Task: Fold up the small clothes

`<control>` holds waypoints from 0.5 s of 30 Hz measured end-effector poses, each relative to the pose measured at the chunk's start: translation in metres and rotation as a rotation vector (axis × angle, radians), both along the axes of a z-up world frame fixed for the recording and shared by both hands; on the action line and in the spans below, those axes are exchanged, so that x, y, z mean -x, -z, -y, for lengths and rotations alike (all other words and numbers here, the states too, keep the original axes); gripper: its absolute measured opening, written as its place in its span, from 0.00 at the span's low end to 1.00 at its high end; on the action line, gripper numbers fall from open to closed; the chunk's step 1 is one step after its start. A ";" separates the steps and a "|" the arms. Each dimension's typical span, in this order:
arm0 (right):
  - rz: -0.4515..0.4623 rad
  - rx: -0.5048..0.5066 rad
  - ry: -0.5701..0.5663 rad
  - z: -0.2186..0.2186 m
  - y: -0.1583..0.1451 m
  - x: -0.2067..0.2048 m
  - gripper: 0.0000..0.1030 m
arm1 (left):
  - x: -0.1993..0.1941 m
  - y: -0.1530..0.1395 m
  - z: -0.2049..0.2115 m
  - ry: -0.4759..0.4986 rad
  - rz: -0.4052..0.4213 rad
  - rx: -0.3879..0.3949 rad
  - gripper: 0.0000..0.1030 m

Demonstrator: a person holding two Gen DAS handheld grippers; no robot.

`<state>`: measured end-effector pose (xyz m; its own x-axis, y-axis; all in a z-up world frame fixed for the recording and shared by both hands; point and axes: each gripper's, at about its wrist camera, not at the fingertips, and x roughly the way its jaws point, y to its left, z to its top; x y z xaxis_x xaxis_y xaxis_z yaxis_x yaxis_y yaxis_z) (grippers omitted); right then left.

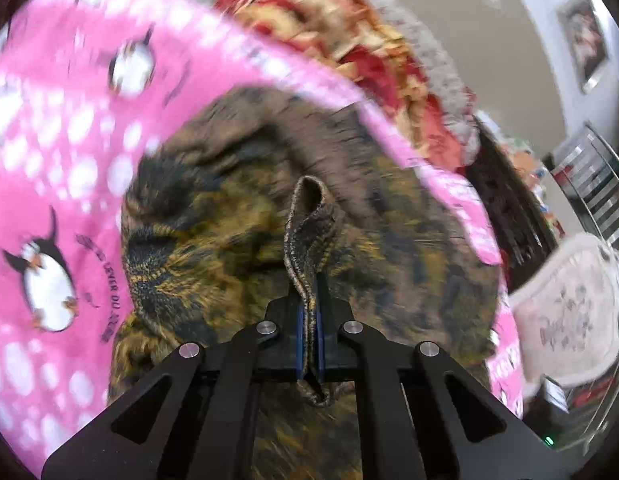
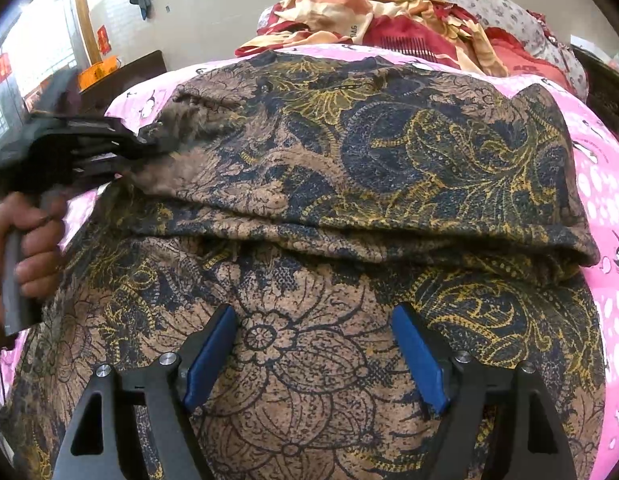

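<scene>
Currently my left gripper has its two blue-padded fingers pressed together on a doubled edge of the brown knitted garment with dark blue and yellow floral print; a loop of that edge stands up past the fingertips toward 12 o'clock. From the left wrist view, the rest of the garment lies bunched beyond the grip, resting on the pink bed sheet printed with penguins and white dots. A red and yellow flowered blanket lies heaped at 1 o'clock, past the sheet.

My right gripper has its blue-padded fingers spread wide apart, holding nothing, poised over the near flat part of the garment. I cannot tell whether the pads touch the cloth. In the right wrist view, the garment covers most of the frame, with a fold line running from 9 to 3 o'clock across its middle. At 9 o'clock the left gripper meets the folded upper layer at its corner, and the operator's hand grips its handle.
</scene>
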<state>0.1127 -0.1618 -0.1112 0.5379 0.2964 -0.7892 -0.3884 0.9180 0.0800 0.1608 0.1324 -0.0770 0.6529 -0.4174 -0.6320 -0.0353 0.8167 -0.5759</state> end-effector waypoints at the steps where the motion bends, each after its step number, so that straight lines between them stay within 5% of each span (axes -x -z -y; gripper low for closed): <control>1: 0.000 0.001 0.000 0.001 0.000 0.000 0.76 | 0.011 -0.014 -0.003 0.009 0.037 0.007 0.03; 6: 0.001 0.004 0.000 0.000 0.001 -0.001 0.76 | 0.030 -0.025 -0.032 -0.073 0.062 -0.101 0.03; 8: 0.002 0.006 0.000 0.000 0.001 -0.001 0.76 | 0.029 -0.006 -0.047 -0.130 0.003 -0.140 0.03; 11: -0.002 0.001 0.001 0.000 0.001 -0.001 0.76 | 0.013 0.029 -0.046 -0.087 -0.149 -0.171 0.05; 14: -0.032 -0.003 -0.009 0.001 -0.003 -0.002 0.77 | 0.019 0.019 -0.050 -0.089 -0.125 -0.163 0.17; 15: -0.041 0.006 -0.009 0.003 -0.009 -0.004 0.68 | 0.023 0.011 -0.053 -0.108 -0.108 -0.176 0.23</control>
<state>0.1164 -0.1644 -0.1018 0.5024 0.2960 -0.8124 -0.3935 0.9149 0.0900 0.1376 0.1856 -0.0880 0.6125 -0.2261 -0.7574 -0.1813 0.8925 -0.4131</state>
